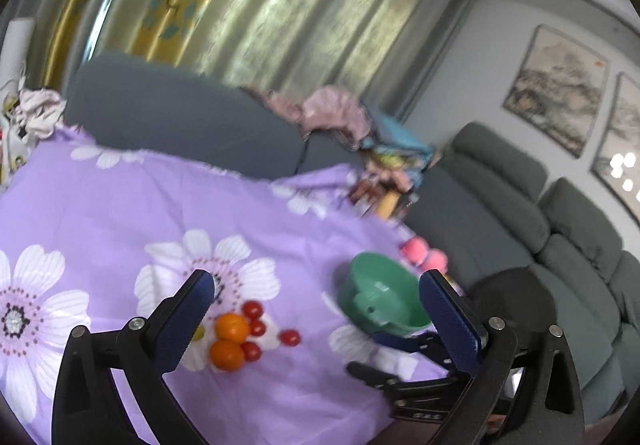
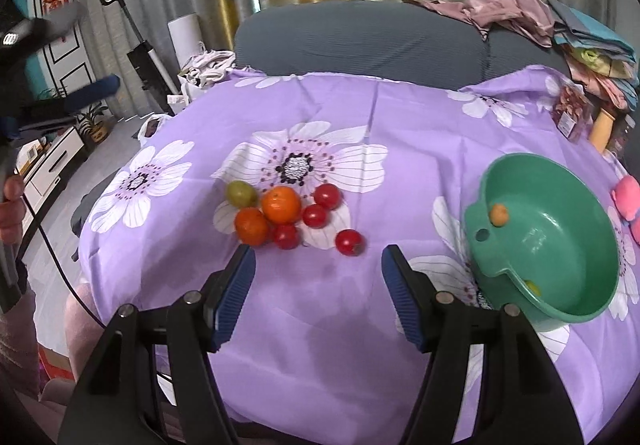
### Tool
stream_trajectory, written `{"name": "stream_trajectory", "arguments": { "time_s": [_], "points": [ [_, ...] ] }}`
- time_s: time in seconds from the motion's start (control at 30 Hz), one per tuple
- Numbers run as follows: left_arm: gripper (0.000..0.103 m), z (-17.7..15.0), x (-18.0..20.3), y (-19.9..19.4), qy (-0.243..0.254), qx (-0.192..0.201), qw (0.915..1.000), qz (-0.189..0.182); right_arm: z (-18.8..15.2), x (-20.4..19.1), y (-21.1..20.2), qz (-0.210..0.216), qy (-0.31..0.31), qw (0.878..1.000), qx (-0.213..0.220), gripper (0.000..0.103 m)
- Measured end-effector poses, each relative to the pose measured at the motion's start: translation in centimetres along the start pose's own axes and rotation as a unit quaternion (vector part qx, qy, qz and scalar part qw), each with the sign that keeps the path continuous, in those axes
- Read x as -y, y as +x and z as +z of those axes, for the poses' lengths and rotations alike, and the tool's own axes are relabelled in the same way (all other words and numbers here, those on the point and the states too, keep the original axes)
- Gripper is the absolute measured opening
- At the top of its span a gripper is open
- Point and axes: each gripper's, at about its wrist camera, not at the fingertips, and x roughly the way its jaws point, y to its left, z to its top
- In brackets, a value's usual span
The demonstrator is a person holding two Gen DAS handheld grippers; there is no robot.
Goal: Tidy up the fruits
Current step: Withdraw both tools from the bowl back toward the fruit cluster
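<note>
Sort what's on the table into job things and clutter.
Job: two oranges, four red tomatoes, a green fruit, the green bowl already holding two small fruits.

Clutter: pink toy, snack packet, pile of clothes.

Two oranges (image 2: pixel 281 204), four red cherry tomatoes (image 2: pixel 327 196), one green fruit (image 2: pixel 241 193), one green bowl (image 2: pixel 580 285) holding two small fruits (image 2: pixel 499 214), two grippers (image 2: pixel 318 277)
</note>
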Motion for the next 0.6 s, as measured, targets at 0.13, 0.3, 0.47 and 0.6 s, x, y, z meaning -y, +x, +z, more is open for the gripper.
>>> {"name": "stream_trajectory", "arguments": {
  "time_s": [0.13,0.3,0.47,0.6],
  "points": [
    [0.102,-0.9,-0.2,0.0,-0.013,0.016,0.9975,-0.067,0.1,-0.9,-0.1,0.008,-0.007,1.000,0.001,0.066],
    [0.102,-2.8,-1.0,3.4,-0.032,-0.050,0.9955,-0.074,-0.7,-1.2,0.7,0.009,-0.008,1.000,-0.017,0.066],
    [0.102,-5.0,-2.4,6.2,0.017,-0.125,0.9918,0.019,-1.2,-0.7,1.2,0.016,-0.001,1.000,-0.025,0.066],
    [0.102,-6.5,-4.3,7.7,0.057,-0.182,0.9768,0.098,-1.5,-0.2,2.8,0.023,0.000,0.999,-0.045,0.066]
  ]
}}
